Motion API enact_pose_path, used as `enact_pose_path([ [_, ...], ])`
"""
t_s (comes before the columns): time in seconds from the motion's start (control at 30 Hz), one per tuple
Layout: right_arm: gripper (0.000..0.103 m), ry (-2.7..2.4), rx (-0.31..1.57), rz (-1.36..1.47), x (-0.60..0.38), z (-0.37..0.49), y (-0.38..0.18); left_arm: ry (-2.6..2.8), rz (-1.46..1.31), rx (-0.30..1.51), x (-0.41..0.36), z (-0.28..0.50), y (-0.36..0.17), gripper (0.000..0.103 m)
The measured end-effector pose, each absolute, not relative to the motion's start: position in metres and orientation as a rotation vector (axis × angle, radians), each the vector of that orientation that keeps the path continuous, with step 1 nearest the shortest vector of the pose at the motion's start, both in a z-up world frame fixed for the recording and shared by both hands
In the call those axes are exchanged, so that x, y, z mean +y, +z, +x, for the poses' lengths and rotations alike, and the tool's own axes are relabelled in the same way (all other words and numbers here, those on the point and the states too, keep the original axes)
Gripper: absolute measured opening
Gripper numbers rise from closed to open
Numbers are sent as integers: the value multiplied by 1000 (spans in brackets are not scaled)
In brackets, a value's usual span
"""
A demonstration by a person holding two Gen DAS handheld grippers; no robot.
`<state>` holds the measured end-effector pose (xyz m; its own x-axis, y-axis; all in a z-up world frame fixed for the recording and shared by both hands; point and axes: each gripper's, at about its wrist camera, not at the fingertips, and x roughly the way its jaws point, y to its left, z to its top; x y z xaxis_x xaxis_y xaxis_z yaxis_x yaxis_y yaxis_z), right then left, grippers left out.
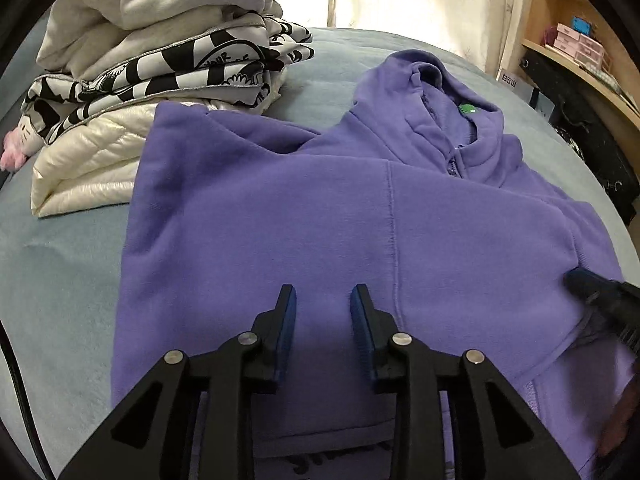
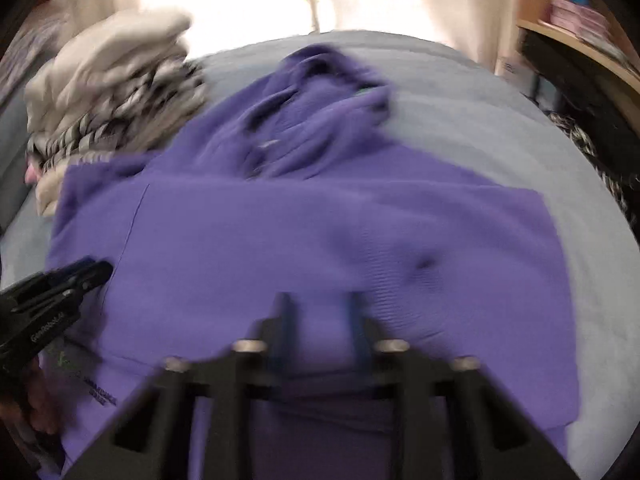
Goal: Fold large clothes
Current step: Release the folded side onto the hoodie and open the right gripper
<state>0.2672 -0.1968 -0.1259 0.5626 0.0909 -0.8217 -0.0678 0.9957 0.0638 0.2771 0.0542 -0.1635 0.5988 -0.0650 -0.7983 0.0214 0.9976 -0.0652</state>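
Observation:
A purple zip hoodie point(image 1: 320, 208) lies front up on the grey-blue bed point(image 1: 60, 280), hood at the far end and sleeves folded across the body. My left gripper point(image 1: 323, 300) hovers over its lower left part, jaws apart, nothing between the pads. In the blurred right wrist view my right gripper point(image 2: 319, 308) stands over the lower middle of the hoodie point(image 2: 300, 232), fingers apart with only cloth showing behind the gap. The right gripper's tip point(image 1: 588, 288) touches the hoodie's right edge in the left view. The left gripper point(image 2: 86, 272) shows at the left of the right view.
A stack of folded clothes point(image 1: 152, 60), white, striped black-and-white and a shiny cream jacket, sits at the far left of the bed beside the hoodie. A wooden shelf point(image 1: 580, 52) with pink boxes stands at the right. Curtains hang behind. A black cable point(image 1: 16, 380) runs along the left edge.

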Motion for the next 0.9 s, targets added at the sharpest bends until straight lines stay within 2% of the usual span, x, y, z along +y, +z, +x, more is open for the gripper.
enact_pose_path([
  [0.1,1,65,976,126,-243,260,-123,-45,-26,924,53,275,-164,30],
  [0.17,7,5,972,117,-259,255,-120,-29,1,918,52,275,-164,30],
  [0.37,7,42,980,319,-297,259,-121,2,55,907,42,276,-163,31],
  [0.5,7,82,962,354,-282,271,-116,1,50,908,42,276,-163,32],
  [0.77,7,183,967,246,-220,296,-114,0,50,909,42,278,-164,32],
  [0.83,0,99,991,184,-218,306,-125,-3,39,910,44,279,-164,34],
  [0.9,0,99,1000,209,-225,311,-133,-7,26,911,46,278,-164,34],
])
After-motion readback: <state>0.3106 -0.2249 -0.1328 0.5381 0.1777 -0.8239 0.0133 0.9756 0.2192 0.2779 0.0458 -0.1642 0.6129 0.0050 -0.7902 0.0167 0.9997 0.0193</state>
